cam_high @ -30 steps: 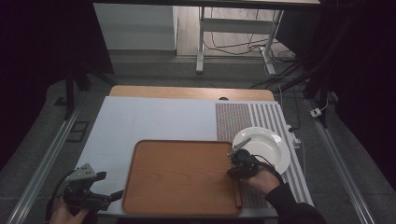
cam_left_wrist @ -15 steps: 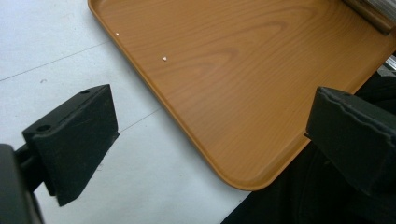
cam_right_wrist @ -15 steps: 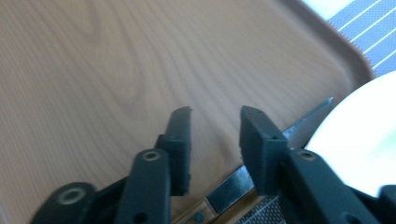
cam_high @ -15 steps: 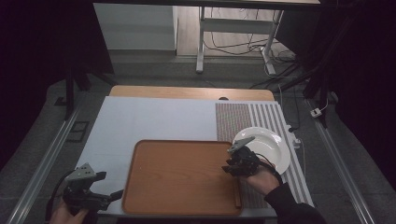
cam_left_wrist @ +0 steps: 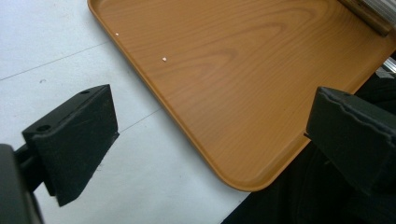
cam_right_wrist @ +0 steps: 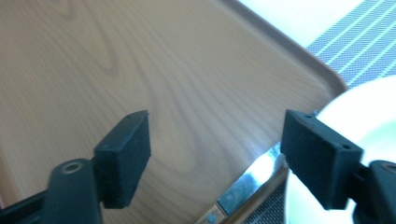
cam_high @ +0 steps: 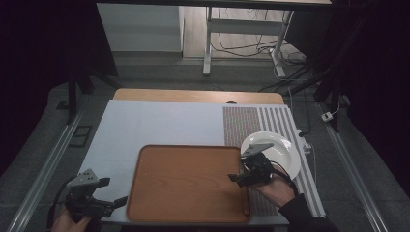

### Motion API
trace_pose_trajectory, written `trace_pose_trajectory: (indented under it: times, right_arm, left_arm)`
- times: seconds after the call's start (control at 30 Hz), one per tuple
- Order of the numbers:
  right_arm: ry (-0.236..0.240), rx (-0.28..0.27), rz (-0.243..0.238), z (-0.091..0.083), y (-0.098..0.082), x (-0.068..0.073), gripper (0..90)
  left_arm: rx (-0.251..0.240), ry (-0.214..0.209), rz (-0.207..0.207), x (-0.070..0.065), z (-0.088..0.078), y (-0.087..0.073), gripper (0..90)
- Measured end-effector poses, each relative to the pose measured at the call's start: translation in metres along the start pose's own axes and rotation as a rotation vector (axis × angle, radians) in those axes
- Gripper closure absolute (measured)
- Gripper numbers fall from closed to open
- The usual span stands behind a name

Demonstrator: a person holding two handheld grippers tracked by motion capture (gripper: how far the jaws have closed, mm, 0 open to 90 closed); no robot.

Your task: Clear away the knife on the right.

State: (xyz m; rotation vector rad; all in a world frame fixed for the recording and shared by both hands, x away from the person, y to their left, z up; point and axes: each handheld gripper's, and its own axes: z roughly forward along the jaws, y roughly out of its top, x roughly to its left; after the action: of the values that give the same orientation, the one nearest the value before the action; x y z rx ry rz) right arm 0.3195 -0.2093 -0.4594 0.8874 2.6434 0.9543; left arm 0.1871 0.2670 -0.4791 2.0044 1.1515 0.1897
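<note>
Two tools on record, one per hand.

Right tool [cam_high: 240, 176]: held over the right edge of the wooden tray [cam_high: 188, 183], close beside the white plate [cam_high: 285, 154]. Its jaws have just been opening and stand wide, with nothing between them. In the right gripper view the tray's wood grain lies under the gap, the plate [cam_right_wrist: 373, 121] sits at the right behind one jaw, and a knife [cam_right_wrist: 243, 191] with a metal blade and wooden handle lies along the tray's outer edge, below the jaws.

Left tool [cam_high: 118, 200]: at the near left corner of the worktop [cam_high: 159, 125], just beside the tray's near left corner, not touching it. Jaws wide, nothing held. In the left gripper view the tray [cam_left_wrist: 243, 88] runs diagonally between the two jaws, bare but for a few pale crumbs.

Tray: flat on a white sheet, near the front edge of the worktop.

Plate: right of the tray, resting on a striped mat [cam_high: 256, 121].

Knife: seen from the high view as a thin dark strip [cam_high: 245, 203] along the tray's right side.
</note>
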Motion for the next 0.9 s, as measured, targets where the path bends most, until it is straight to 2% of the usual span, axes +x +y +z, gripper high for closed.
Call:
trace_pose_trajectory:
  times: [0.27,0.43,0.77,0.9]
  right_arm:
    - [-0.020,-0.036,0.056,-0.021,-0.012,-0.001,7.8]
    - [-0.050,-0.049,0.082,-0.034,-0.023,-0.003,7.2]
    - [-0.124,-0.109,0.123,-0.057,-0.047,-0.003,0.0]
    - [-0.144,-0.131,0.156,-0.067,-0.056,-0.002,0.0]
  left_arm:
    - [0.000,0.001,-0.001,0.000,0.000,0.000,2.2]
    - [0.000,0.002,0.000,0.000,0.000,0.000,2.2]
    - [-0.001,0.003,-0.001,0.000,0.000,0.000,2.2]
    - [0.000,0.005,-0.001,0.000,0.000,0.000,2.2]
